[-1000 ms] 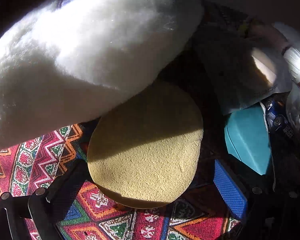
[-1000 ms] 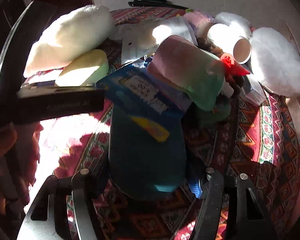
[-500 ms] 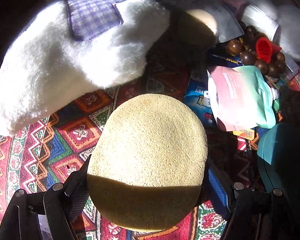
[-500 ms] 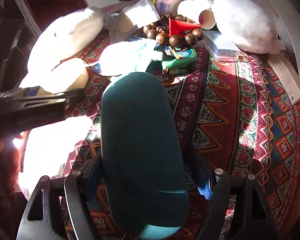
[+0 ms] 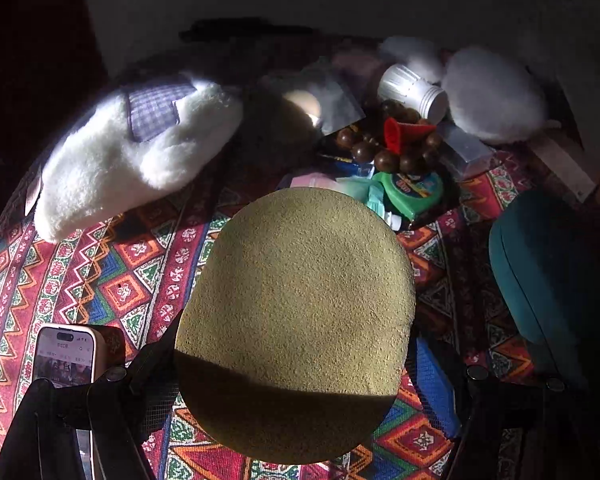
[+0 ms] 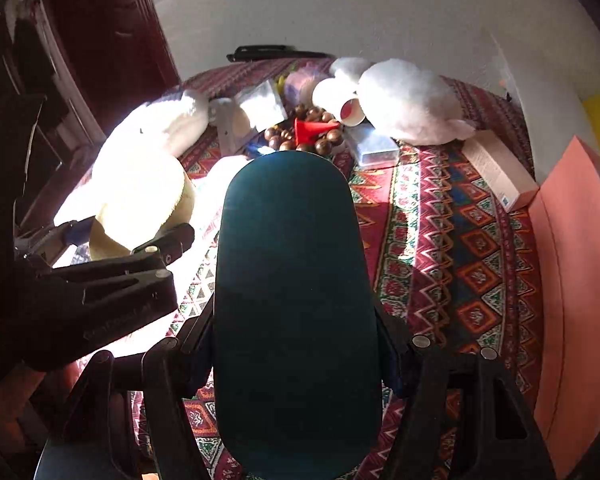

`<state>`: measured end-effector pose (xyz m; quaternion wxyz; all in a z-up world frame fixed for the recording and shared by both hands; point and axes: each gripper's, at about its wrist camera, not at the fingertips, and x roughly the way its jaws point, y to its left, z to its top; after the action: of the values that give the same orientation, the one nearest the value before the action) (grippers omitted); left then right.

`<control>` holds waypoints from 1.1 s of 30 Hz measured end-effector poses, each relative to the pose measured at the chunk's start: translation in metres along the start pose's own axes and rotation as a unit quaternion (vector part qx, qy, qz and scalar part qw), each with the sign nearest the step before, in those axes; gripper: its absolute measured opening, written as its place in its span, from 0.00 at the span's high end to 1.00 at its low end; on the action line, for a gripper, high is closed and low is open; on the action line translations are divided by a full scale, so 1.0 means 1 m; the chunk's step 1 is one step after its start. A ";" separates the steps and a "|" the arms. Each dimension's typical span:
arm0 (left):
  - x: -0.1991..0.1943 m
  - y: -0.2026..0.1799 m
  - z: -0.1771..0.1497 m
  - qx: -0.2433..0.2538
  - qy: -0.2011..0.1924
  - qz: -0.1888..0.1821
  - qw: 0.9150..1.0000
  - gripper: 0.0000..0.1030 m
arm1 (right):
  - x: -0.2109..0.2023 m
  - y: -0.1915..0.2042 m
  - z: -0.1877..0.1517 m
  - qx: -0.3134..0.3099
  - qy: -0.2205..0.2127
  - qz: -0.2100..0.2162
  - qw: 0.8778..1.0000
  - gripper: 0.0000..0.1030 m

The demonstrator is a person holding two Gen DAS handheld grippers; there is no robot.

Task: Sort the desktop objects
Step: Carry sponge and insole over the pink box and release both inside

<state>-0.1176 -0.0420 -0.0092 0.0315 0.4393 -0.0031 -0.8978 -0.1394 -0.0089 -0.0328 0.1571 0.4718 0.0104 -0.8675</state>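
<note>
My left gripper (image 5: pixel 296 364) is shut on a round yellow sponge (image 5: pixel 296 320), which it holds above the patterned tablecloth (image 5: pixel 112 280). In the right wrist view the same sponge (image 6: pixel 140 200) shows at the left, sunlit, between the left gripper's (image 6: pixel 128 232) black fingers. My right gripper (image 6: pixel 296 344) is shut on a long dark teal case (image 6: pixel 296 300) that fills the middle of that view. At the right edge of the left wrist view the teal case (image 5: pixel 540 272) appears in shadow. Both objects hang off the cloth.
A pile lies at the back: wooden beads (image 5: pixel 384 152), red cone (image 5: pixel 396 132), green tape measure (image 5: pixel 416 194), white cup (image 5: pixel 416 90), clear box (image 5: pixel 464 148). White plush slippers (image 5: pixel 132 160) (image 5: pixel 496 96) flank it. A phone (image 5: pixel 66 356) lies near left. A pink box (image 6: pixel 572 280) stands right.
Both grippers have pulled back and up from the pile, each keeping its object. The pile and slippers now sit farther off, and the phone has come into view.
</note>
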 end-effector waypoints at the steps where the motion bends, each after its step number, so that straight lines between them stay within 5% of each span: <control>1: -0.005 -0.016 0.000 0.009 -0.009 0.000 1.000 0.20 | -0.008 -0.003 0.005 0.007 -0.009 -0.001 1.000 0.33; 3: 0.002 0.017 0.033 0.019 -0.025 -0.017 0.999 0.20 | -0.031 -0.010 0.008 0.022 -0.027 -0.001 0.999 0.33; 9: -0.004 0.020 0.034 0.052 -0.073 -0.047 0.995 0.20 | -0.089 -0.049 0.000 0.055 -0.090 -0.018 0.994 0.33; 20: -0.063 -0.095 0.031 0.129 -0.122 -0.116 0.977 0.20 | -0.186 -0.136 -0.035 0.126 -0.187 -0.103 0.969 0.33; 33: -0.066 -0.260 0.025 0.208 -0.100 -0.186 0.955 0.20 | -0.209 -0.301 -0.079 0.279 -0.178 -0.201 0.922 0.33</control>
<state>-0.1110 0.2204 0.0491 -0.2290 0.3368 -0.1110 -0.9065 -0.0540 0.3452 0.0559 -0.1591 0.3222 -0.1655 -0.9184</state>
